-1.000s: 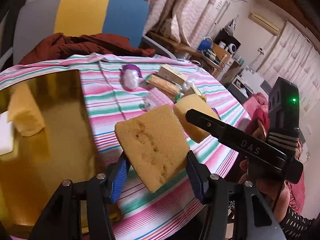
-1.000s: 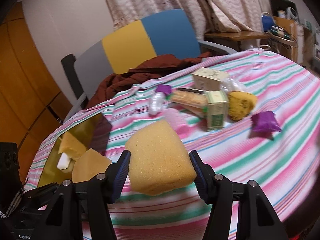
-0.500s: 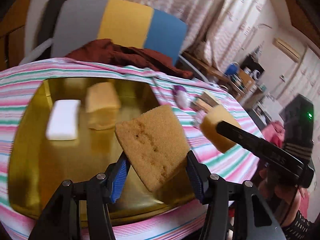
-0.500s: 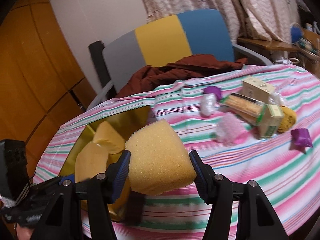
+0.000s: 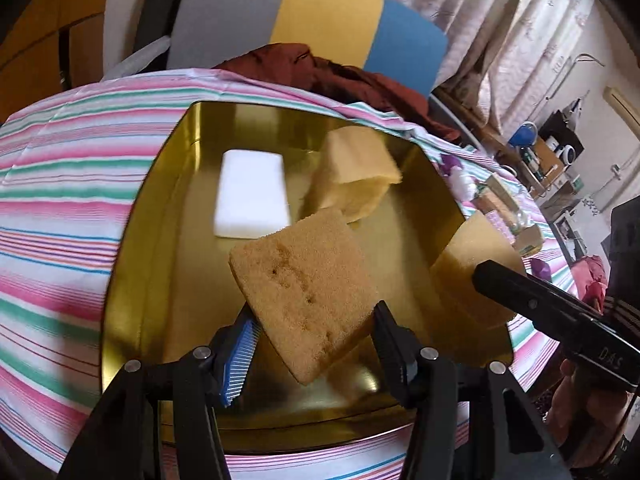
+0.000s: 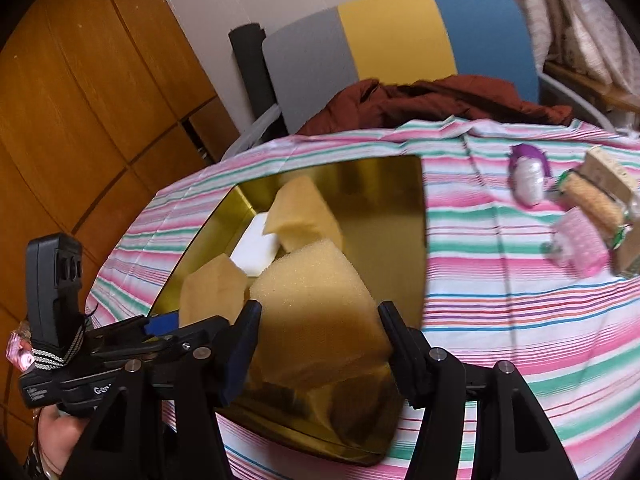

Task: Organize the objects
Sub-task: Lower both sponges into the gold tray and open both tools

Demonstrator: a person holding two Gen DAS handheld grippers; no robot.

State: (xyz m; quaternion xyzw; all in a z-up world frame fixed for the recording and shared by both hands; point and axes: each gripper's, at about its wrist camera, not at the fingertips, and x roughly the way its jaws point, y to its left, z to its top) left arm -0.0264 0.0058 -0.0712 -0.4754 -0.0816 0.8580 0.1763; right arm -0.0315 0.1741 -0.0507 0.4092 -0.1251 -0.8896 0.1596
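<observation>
Now we hold a two-finger tool in each hand above a gold tray (image 5: 132,272) that sits on a table under a striped cloth (image 5: 60,184).

Our left gripper (image 5: 312,344) has its fingers clamped on a flat tan sponge (image 5: 304,292), tilted so one corner points down, in the air over the near half of the tray. Our right gripper (image 6: 318,340) has its fingers clamped on a thick yellow sponge (image 6: 316,304), also in the air over the tray. From the left camera, that yellow sponge shows at 3 o'clock of the tan one, just beside it, over the tray's right rim.

Inside the tray lie a white block (image 5: 252,196) at 11 o'clock of the tan sponge and a pale sponge (image 5: 352,172) at 12 o'clock, side by side; we cannot tell whether they touch.

From the right camera, at 2 o'clock on the cloth and well apart from the tray, sits a cluster of small items (image 6: 580,208), blurred: something purple and white, something pink, and packets.

Beyond the table at 12 o'clock stands a chair (image 6: 396,36) with a grey, yellow and blue back, with a rust-red garment (image 6: 440,104) heaped on it.
</observation>
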